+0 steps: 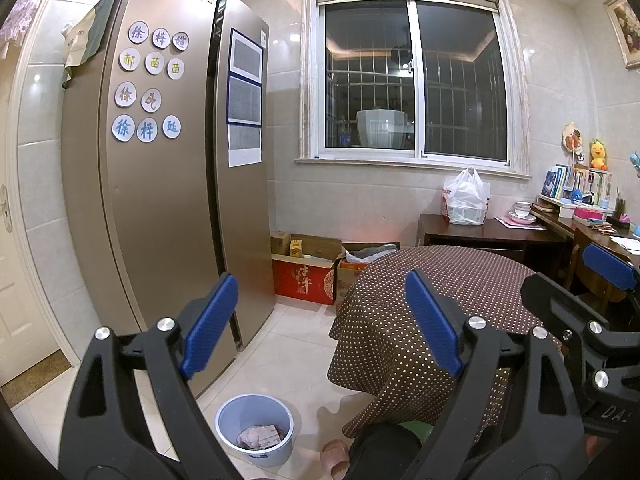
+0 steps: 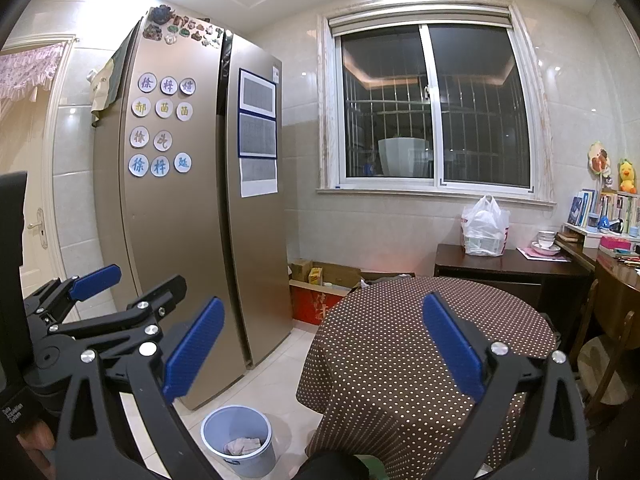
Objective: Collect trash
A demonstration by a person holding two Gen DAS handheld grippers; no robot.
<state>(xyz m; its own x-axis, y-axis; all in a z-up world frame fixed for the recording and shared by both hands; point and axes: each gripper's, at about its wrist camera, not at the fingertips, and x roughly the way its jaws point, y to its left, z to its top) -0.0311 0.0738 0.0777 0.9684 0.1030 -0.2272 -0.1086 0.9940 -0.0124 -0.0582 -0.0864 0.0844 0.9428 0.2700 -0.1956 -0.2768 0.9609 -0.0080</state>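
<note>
Left gripper [image 1: 316,324] and right gripper [image 2: 324,344] gaped wide, empty, trash bin [image 1: 255,432] below them, its label unreadable, crumpled paper [image 1: 258,436] inside, fridge discs [image 1: 132,33] read 徐.

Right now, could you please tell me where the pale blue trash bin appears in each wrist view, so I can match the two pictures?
Left wrist view: the trash bin stands on the floor tiles at bottom centre-left, crumpled trash inside, between the left tongs' blue pads.
Right wrist view: the bin sits at bottom left of centre, below the right tongs.
Shared landmark: the fridge rises directly behind it, with the dotted tablecloth to its right.
</note>
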